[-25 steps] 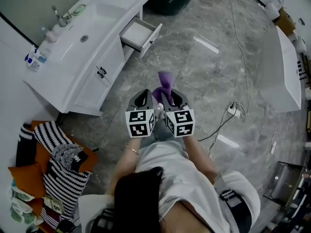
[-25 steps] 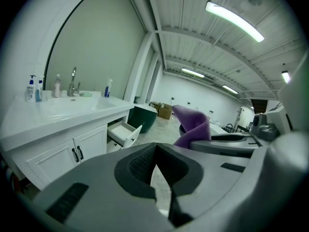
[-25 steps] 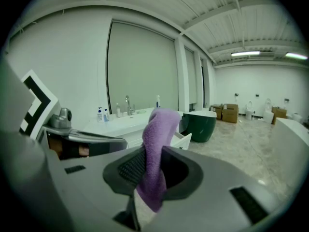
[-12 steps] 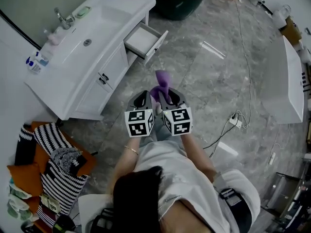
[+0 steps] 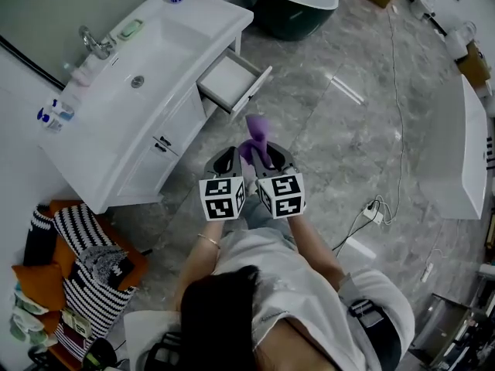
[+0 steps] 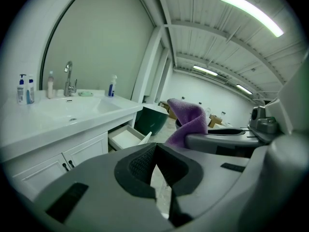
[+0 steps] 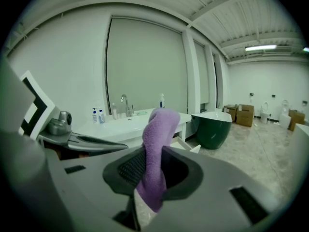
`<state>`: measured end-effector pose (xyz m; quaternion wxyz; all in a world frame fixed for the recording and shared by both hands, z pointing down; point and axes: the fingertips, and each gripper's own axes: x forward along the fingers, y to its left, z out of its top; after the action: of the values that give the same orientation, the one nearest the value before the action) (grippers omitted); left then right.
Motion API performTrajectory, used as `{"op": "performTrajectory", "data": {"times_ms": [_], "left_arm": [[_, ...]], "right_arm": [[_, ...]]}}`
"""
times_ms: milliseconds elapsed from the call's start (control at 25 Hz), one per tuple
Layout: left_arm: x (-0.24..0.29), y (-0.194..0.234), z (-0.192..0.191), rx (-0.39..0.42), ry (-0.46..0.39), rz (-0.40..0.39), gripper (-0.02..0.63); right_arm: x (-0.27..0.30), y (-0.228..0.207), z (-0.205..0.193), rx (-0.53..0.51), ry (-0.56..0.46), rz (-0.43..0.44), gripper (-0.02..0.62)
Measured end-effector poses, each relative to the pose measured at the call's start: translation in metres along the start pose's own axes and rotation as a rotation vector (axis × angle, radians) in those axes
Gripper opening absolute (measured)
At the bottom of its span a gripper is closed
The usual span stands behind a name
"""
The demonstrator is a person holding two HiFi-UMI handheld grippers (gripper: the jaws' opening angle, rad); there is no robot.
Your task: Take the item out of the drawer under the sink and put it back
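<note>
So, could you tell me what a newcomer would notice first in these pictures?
The purple cloth stands out, clamped upright in the right gripper in front of the person. Ahead, an open drawer juts from the white vanity, with a dark green bathtub past it.

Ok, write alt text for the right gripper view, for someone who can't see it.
The right gripper clamps a purple cloth that stands up between its jaws. Beyond it are a white sink cabinet with an open drawer and a dark green tub.
</note>
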<state>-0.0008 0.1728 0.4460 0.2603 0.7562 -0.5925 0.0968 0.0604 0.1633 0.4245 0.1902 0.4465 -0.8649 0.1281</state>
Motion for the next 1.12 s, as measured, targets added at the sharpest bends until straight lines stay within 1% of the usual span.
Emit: {"op": "performTrajectory", "data": {"times_ms": [280, 400, 520, 680, 800, 920, 1120], "left_arm": [[0.04, 0.001, 0.025, -0.002, -0.002, 0.033, 0.003], [0.054, 0.003, 0.032, -0.013, -0.001, 0.055, 0.003], [0.069, 0.002, 0.036, 0.006, 0.002, 0.078, 0.003], [0.087, -0.003, 0.039, -0.006, 0.007, 0.101, 0.003], [0.1, -0.005, 0.047, -0.001, -0.001, 0.12, 0.003], [0.11, -0.007, 0.053, -0.011, -0.009, 0.134, 0.003], [0.122, -0.008, 0.058, -0.022, -0.008, 0.156, 0.003]], "right_arm": [[0.03, -0.034, 0.016, -0.006, 0.01, 0.032, 0.087], [0.042, -0.045, 0.019, -0.007, 0.017, 0.048, 0.087], [0.051, -0.058, 0.019, -0.02, 0.028, 0.067, 0.087], [0.063, -0.075, 0.023, -0.03, 0.031, 0.094, 0.087], [0.076, -0.087, 0.023, -0.026, 0.054, 0.115, 0.087], [0.085, -0.094, 0.025, -0.026, 0.071, 0.14, 0.087], [0.098, -0.098, 0.032, -0.034, 0.062, 0.176, 0.087]]}}
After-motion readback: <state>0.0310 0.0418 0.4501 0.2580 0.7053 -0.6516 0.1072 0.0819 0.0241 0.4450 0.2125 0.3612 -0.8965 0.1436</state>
